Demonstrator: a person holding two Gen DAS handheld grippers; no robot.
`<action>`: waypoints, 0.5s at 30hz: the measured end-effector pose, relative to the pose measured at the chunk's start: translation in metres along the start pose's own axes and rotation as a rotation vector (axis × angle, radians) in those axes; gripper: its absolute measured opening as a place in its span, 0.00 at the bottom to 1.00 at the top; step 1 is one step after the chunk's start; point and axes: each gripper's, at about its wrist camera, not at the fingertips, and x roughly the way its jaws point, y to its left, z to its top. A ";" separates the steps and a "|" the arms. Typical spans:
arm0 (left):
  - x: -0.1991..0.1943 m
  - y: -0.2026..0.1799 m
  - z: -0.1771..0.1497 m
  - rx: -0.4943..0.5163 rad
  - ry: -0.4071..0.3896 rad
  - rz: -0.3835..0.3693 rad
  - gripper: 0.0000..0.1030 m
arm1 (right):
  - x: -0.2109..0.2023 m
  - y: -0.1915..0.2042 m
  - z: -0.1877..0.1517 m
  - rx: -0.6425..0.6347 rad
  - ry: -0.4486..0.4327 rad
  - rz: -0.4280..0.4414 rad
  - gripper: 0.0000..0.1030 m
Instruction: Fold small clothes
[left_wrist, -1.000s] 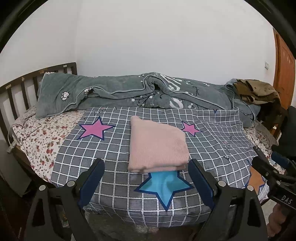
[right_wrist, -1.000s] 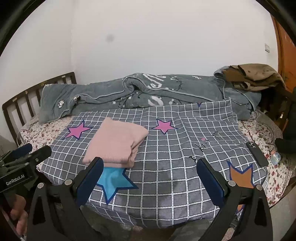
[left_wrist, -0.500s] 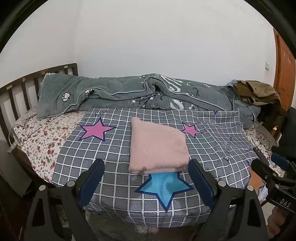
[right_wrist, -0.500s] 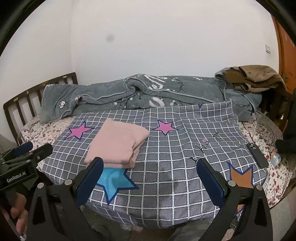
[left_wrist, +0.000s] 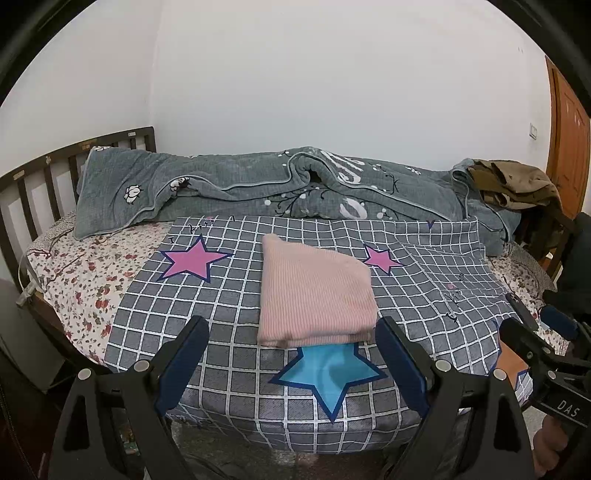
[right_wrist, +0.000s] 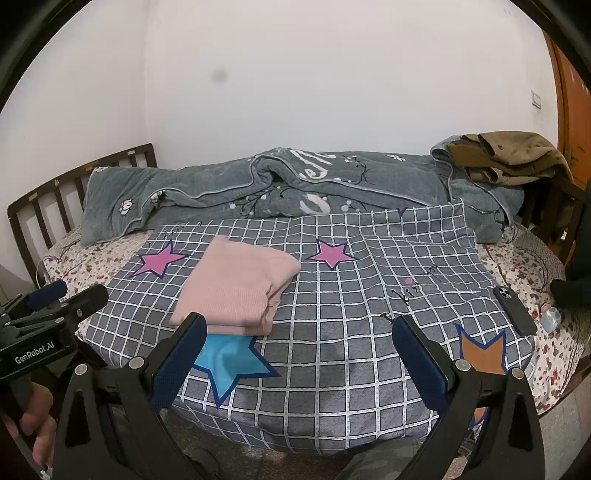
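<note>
A folded pink knit garment (left_wrist: 314, 295) lies flat on the grey checked sheet with stars (left_wrist: 229, 317), near the bed's front edge. It also shows in the right wrist view (right_wrist: 236, 288), left of centre. My left gripper (left_wrist: 291, 363) is open and empty, held back from the bed edge in front of the garment. My right gripper (right_wrist: 295, 363) is open and empty, to the right of the garment, off the bed edge. Each gripper shows at the edge of the other's view.
A rumpled grey quilt (left_wrist: 258, 192) lies along the back of the bed by the wall. Brown clothes (right_wrist: 509, 155) are piled at the back right. A black phone (right_wrist: 513, 310) lies at the right edge of the sheet. A wooden headboard (left_wrist: 33, 184) stands left.
Both grippers have drawn back and dropped slightly from the bed; the garment sits a little farther away in both views. It has not moved on the sheet.
</note>
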 end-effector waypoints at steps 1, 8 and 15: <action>0.000 0.000 0.000 0.001 0.001 0.001 0.89 | 0.000 0.000 0.000 -0.001 0.000 -0.001 0.96; 0.000 0.000 0.000 0.000 0.000 0.001 0.89 | 0.000 0.000 0.000 0.002 0.000 0.001 0.96; 0.000 0.000 -0.001 0.001 0.000 0.001 0.89 | 0.000 0.000 0.000 0.001 -0.001 0.001 0.96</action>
